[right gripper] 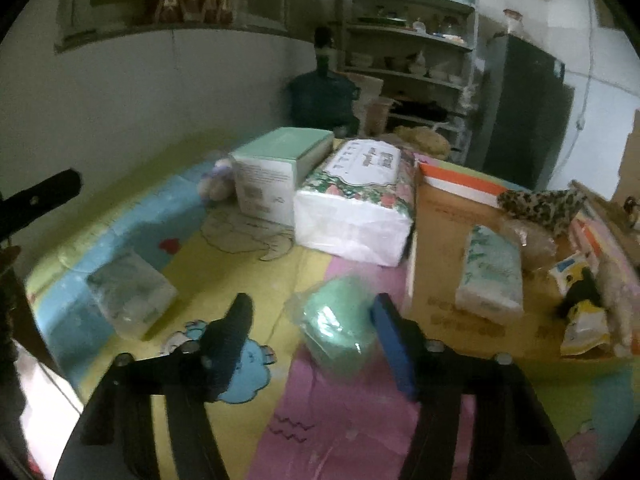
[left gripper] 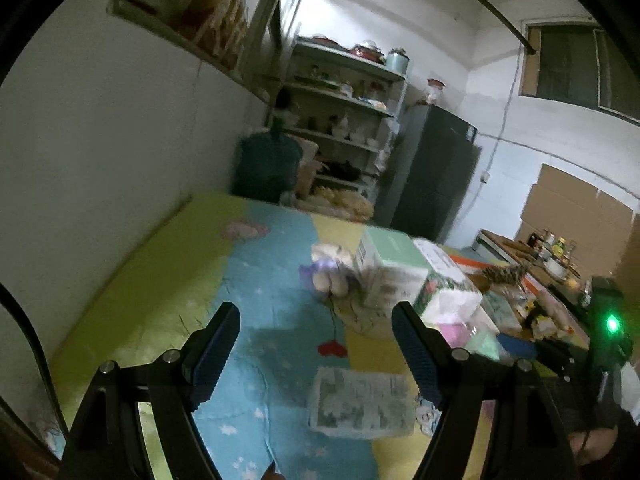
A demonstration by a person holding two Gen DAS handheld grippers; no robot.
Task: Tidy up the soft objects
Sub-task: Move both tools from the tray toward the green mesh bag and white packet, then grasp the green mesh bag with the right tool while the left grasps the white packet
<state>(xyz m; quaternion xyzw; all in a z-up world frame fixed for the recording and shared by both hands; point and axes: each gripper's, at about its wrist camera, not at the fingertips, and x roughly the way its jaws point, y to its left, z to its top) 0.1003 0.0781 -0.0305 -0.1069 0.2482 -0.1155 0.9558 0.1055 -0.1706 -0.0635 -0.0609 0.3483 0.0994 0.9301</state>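
Clearly the step in hand is a pickup: the right gripper (right gripper: 312,320) hangs low over the colourful cartoon-print play mat (right gripper: 360,420), angled down at the soft mint-green pack in clear plastic wrap (right gripper: 340,320). That pack lies between its 2 fingers, nearer the right-hand blue pad (right gripper: 394,346); the jaws are partly spread and I judge them not yet pressing on it. To do this well, I would centre the pack between the pads, come lower so they meet its sides rather than its crinkly wrap, then squeeze gently (a soft pack will give and may slip).

Further left, the left gripper (left gripper: 316,344) stands wide and empty, tipped slightly downward over the blue part of the mat. A flat green-patterned tissue pack in clear wrap (left gripper: 362,402) lies near its right finger, untouched.

On the far side sit a mint-and-white cardboard box (right gripper: 276,172), a large floral-wrapped white tissue pack (right gripper: 356,208) and a small purple plush toy (right gripper: 218,182), with a smaller leaf-print tissue pack (right gripper: 492,272) on an orange-brown cardboard box (right gripper: 436,220) to the right.
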